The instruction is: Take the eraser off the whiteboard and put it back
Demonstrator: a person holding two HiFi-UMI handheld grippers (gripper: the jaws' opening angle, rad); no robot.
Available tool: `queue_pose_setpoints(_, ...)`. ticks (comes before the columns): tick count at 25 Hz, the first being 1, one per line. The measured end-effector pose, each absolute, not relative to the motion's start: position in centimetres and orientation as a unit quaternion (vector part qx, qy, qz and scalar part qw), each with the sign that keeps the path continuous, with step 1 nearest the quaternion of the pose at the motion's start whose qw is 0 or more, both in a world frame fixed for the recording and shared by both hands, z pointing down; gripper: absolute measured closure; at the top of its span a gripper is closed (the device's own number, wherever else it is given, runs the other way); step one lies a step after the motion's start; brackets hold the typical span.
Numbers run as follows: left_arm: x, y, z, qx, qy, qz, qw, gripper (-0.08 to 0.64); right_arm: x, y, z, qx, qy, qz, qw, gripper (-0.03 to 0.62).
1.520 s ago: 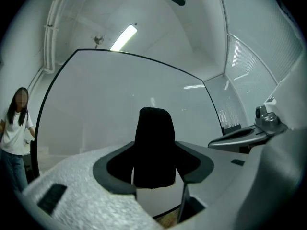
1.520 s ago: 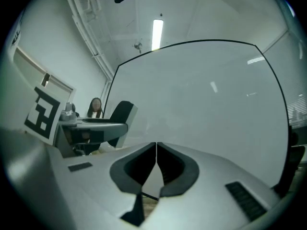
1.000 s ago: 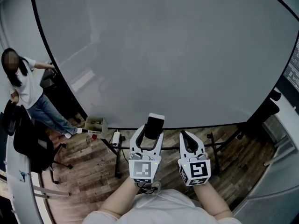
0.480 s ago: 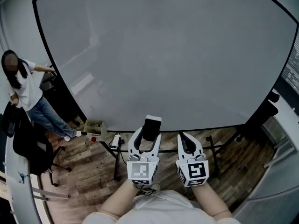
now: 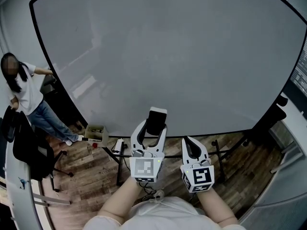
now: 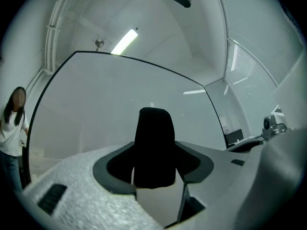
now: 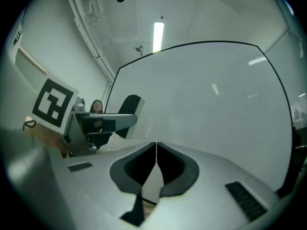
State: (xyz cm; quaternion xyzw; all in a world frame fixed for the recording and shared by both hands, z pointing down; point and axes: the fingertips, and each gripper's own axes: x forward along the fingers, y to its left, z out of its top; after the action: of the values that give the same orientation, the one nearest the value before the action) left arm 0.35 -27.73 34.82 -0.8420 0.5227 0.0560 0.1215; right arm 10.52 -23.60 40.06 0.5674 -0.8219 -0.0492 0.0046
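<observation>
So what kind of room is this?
Most likely an office or a classroom. A very big whiteboard stands on a wooden floor, a black chair sits off to the left, and a long strip light is on the ceiling.

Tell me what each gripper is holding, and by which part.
The left gripper holds the eraser, fingers clamped on the sides of its lower half; the top sticks out. The right gripper is shut and empty.

Whiteboard (image 5: 182, 56): one, large, black-framed, upright; surface was blank grey-white.
Eraser (image 5: 157, 119): one, oblong, black felt face, pale backing; stood upright, clamped between the jaws of the left gripper (image 5: 154, 127), before the board's lower edge.
</observation>
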Motion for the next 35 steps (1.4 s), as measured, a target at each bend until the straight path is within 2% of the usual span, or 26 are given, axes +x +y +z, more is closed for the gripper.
queue_pose_setpoints(13,0.7,-36.6,27.7,-0.825,0.543,0.081,0.134,0.311,11.7,-26.1,39.4,0.572,-0.818,-0.058,0.008,0.565)
queue_pose_setpoints(35,1.1,-39.4,27.4,-0.812,0.560,0.081,0.141,0.307,12.0,-28.0,39.9,0.571,-0.820,-0.050,0.008,0.565)
